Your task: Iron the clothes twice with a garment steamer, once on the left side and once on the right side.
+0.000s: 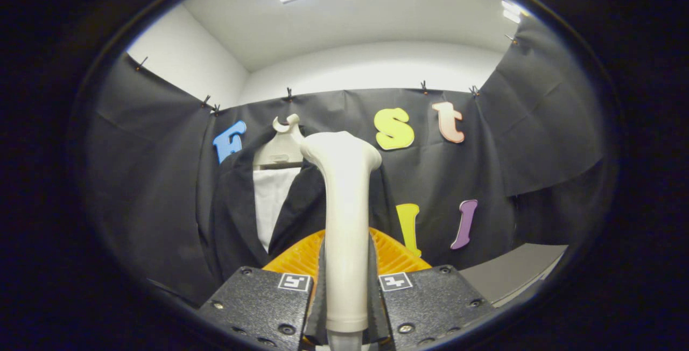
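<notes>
Between the gripper (347,286) fingers, clamped on both sides, stands the cream plastic garment steamer (344,222), head up, probably for steady strokes. Beyond it hangs the black jacket with white shirt (258,205), not visibly touched.

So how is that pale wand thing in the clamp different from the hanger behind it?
The steamer wand stands upright, clamped between the gripper fingers, close to the camera; the hanger hangs farther back against the booth wall. The steamer wand is a long stem flaring into a wide head; the hanger is broad with a small hook on top. The hanger carries a dark jacket over a white shirt; the steamer wand carries nothing. Both look off-white and plastic.
</notes>
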The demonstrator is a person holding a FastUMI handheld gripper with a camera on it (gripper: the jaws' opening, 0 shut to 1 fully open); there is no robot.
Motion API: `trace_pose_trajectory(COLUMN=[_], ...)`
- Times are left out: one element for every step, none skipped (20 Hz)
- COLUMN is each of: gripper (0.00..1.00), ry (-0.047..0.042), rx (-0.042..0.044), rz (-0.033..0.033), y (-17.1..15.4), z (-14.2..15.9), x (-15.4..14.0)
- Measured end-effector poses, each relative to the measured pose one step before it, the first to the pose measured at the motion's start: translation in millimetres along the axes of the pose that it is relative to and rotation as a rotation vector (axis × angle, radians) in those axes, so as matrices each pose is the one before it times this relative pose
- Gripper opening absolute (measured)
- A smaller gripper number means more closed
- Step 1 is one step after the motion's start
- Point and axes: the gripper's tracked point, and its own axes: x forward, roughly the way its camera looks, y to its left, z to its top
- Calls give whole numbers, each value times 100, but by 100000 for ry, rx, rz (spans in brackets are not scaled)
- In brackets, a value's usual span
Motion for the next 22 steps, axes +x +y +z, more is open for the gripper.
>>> trace_pose_trajectory(gripper=[33,33,33,33,33,33,33,33,33,33,33,33,33,33,33,33,33,33,33,33,33,33], ry=[-150,443,972,1537,2334,2506,1919,736,101,-115,-59,168,735,1047,1032,1101,859,928,863,903,762,985], rx=[-240,-222,-340,-249,50,810,1788,982,-767,-848,-896,-910,-721,11,275,26,-326,-469,-431,-479,-408,-365], rz=[374,548,-246,-436,317,1263,1388,455,-321,28,449,305,2,-207,-199,107,111,245,204,329,30,93], y=[37,261,-241,-208,-55,165,136,77,-217,-52,159,42,32,-36,20,55,-13,87,131,186,123,142], z=[70,-200,-568,-854,-977,-837,-461,-244,10,-54,-326,-252,-555,-521,-568,-408,-379,-435,-446,-469,-395,-348], x=[807,616,338,203,204,110,27,-15,-303,-189,-102,-231,-217,-326,-199,-225,-72,-270,-256,-229,-154,-176])
